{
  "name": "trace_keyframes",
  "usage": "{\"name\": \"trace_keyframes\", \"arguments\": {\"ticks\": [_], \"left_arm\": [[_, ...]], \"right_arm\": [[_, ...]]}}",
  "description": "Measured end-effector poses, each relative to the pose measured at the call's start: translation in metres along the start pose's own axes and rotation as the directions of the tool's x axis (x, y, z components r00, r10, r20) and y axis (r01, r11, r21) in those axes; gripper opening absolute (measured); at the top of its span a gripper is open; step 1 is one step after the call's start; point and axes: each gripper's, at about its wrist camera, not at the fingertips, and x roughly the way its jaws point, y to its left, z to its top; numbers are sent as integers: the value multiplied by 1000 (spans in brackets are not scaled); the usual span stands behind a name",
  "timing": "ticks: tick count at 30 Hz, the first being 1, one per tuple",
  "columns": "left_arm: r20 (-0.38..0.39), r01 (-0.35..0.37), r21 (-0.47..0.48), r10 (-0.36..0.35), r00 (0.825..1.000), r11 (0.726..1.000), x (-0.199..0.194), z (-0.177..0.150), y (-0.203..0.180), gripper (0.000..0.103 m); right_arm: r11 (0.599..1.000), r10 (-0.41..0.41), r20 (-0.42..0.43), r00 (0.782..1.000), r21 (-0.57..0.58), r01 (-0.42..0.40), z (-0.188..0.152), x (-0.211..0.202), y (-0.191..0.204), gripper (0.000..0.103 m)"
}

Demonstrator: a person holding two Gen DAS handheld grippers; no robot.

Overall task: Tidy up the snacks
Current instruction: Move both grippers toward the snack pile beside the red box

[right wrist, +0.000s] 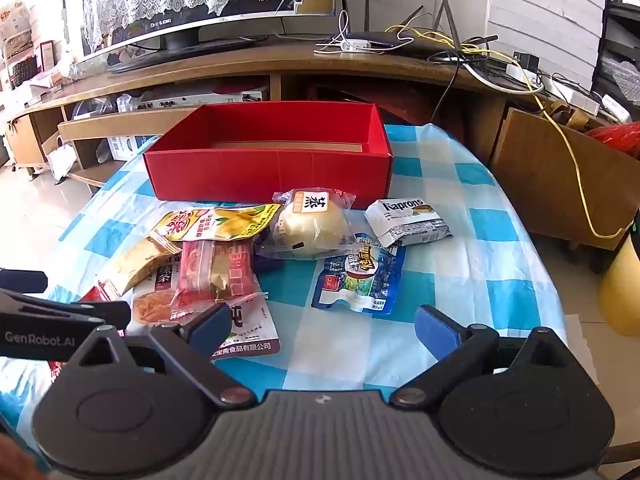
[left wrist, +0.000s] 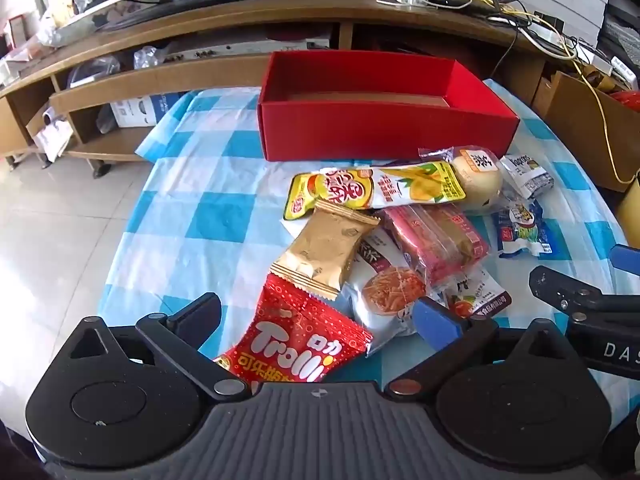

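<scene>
Tabletop (right wrist: 472,248): covered with a blue-and-white checked cloth; it carries the box and all the snacks.
Red box (right wrist: 268,176): open-topped, at the far edge of the tabletop, no snack showing inside from my views.
Snack pile: loose on the cloth in front of the box, between it and my fingers.
Yellow packet (left wrist: 372,190): long, lying crosswise just in front of the box, its end over the gold packet.
Red Trolli bag (left wrist: 296,340): nearest to me, lying between my left fingers, its top tucked under the gold packet.
Noodle-picture bag (left wrist: 380,288): white, under the pink pack and beside the Trolli bag.
Pink pack (right wrist: 216,272): clear wrap, lying on top of the noodle-picture bag.
Gold packet (left wrist: 324,248): tilted, overlapping the Trolli bag.
Blue-and-white pouch (right wrist: 360,280): flat on the cloth, apart from the pile, ahead of my right fingers.
Wrapped bun (right wrist: 312,228): round, pale, in clear film, close to the box front.
Kaprons packet (right wrist: 408,220): small, white, toward the right edge, just beside the bun.
My left fingers (left wrist: 320,322): spread wide, gripping nothing, hovering over the near snacks.
My right fingers (right wrist: 324,326): spread wide, holding nothing, above bare cloth near the blue-and-white pouch.
</scene>
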Motion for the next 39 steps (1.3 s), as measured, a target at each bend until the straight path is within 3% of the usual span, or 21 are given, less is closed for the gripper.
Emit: {"name": "trace_keyframes", "arguments": {"ticks": [11,39], "left_arm": [[-60,25,6,-25,998,1000,7,-2,-3,102],[-66,51,-7,-51,996,999,12,-4,-3,102]], "right_arm": [[1000,1,-21,1000,-3,-1,-1,1,-1,103],[1000,6,-48,999,-8,-6,-3,9,0,103]]}}
